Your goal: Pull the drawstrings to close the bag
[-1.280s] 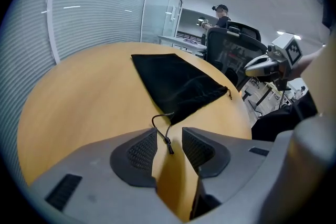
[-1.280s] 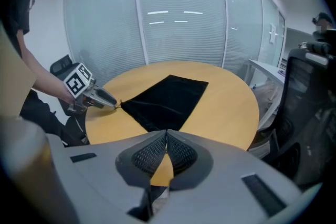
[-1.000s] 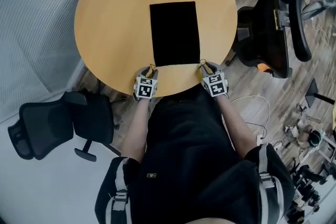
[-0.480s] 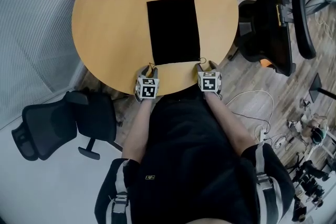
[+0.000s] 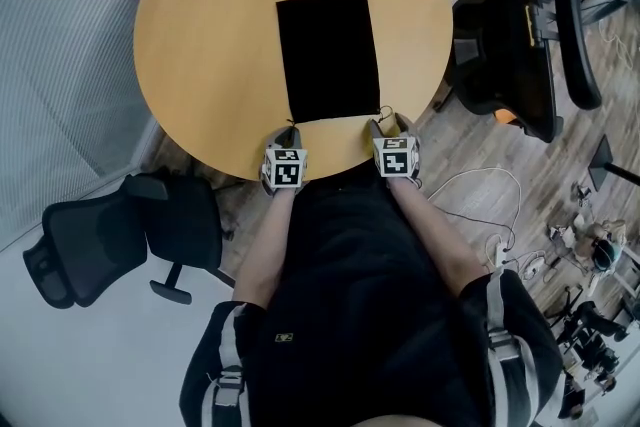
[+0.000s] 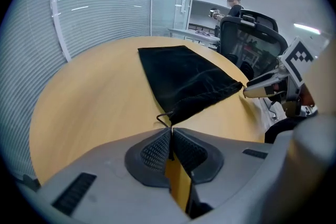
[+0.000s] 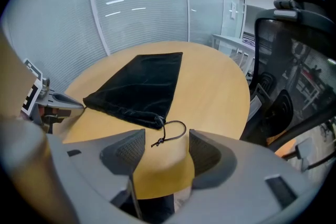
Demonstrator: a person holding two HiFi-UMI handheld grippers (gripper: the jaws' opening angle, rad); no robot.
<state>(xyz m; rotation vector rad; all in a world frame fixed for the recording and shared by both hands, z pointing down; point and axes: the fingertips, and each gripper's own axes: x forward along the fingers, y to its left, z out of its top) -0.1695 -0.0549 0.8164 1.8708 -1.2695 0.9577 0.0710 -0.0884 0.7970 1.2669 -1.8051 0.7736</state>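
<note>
Just black bag [image 5: 327, 55] and illegible label [image 5: 287, 337] on clothing [image 5: 350, 255]

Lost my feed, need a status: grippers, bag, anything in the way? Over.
Left gripper jaws just closed, shut on left drawstring. Right gripper jaws just opened, right drawstring loose between them. Bag flat on table, not yet cinched. Nothing blocking.

Nothing readable is turning up anywhere here, honestly. The marker cube [image 5: 284, 168] riding on the left tongs [image 5: 289, 129] and the other marker cube [image 5: 397, 158] on the right tongs [image 5: 384, 123] are only showing black-and-white square patterns, no letters or digits. A tiny yellowish patch [image 5: 288, 336] is sitting on the person's dark clothing [image 5: 350, 315], but it's coming out way too small to read.
</note>
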